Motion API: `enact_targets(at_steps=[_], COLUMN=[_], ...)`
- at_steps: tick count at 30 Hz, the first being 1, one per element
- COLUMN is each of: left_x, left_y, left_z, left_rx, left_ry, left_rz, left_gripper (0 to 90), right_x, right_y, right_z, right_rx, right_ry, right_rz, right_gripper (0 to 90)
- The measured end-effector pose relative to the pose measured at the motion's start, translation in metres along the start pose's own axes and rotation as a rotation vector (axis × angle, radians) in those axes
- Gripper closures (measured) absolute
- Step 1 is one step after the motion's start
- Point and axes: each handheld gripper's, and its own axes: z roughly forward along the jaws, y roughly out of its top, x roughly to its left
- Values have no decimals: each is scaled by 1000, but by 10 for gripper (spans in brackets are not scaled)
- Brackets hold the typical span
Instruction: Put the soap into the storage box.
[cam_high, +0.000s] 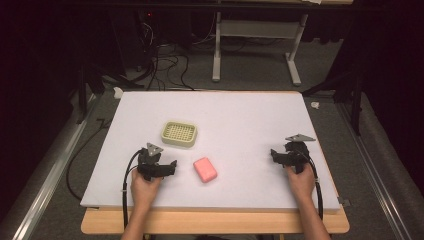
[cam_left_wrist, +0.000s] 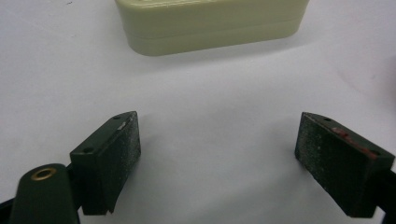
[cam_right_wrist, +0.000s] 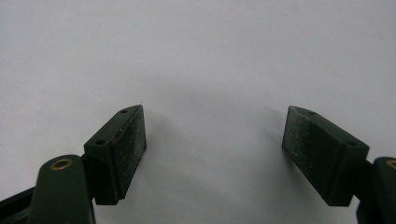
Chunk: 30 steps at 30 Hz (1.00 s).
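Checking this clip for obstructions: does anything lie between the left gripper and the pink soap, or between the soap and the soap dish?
Nothing visible does. The left gripper sits just left of the pink soap, with bare white table between them. The soap dish lies beyond the soap, up and to the left, also across bare surface. Its fingers are open and empty.

White-topped table (cam_high: 240, 115): cream slotted soap dish (cam_high: 179, 134), pink soap bar (cam_high: 205, 169) just beside, apart.

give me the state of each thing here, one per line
soap dish: upright on the white mat, empty, grid top bare
pink soap: lying flat on the mat, beside the dish, untouched
left gripper: open, holding nothing, facing the dish
right gripper: open, holding nothing, over bare mat
white mat: flat on the table
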Motion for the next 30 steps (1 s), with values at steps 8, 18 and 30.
enact_targets(at_steps=[8,18,30], left_x=[0,0,1], left_y=[0,0,0], left_z=[0,0,0], left_rx=[-1,-2,3], left_ry=[0,-1,-4], left_rz=[-2,-4,-6], left_gripper=[152,153,154], right_x=[0,0,-1], right_y=[0,0,0], right_z=[0,0,0], right_rx=[3,0,2], right_ry=[3,-1,1], right_rz=[2,1,6], right_gripper=[222,222,216])
